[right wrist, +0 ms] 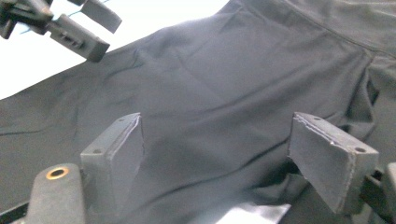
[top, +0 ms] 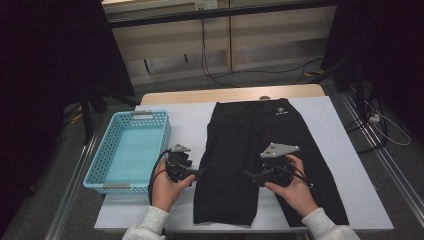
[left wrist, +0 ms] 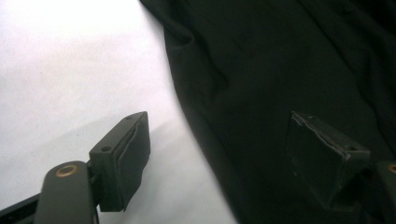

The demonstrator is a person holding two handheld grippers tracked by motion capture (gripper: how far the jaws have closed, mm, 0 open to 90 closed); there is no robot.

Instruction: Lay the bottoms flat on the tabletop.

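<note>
Black shorts [top: 260, 155] — far leg hem hidden behind right gripper [top: 248, 174].

My shorts [top: 260, 150] are matt black cloth, smooth with soft creases. The basket [top: 107, 170] beside them is glossy turquoise perforated plastic. My bench [top: 340, 150] wears a matt white sheet over pale wood.

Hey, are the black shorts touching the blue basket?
Apart. The high view shows a bare strip of white table cover between the black shorts and the blue basket.
</note>
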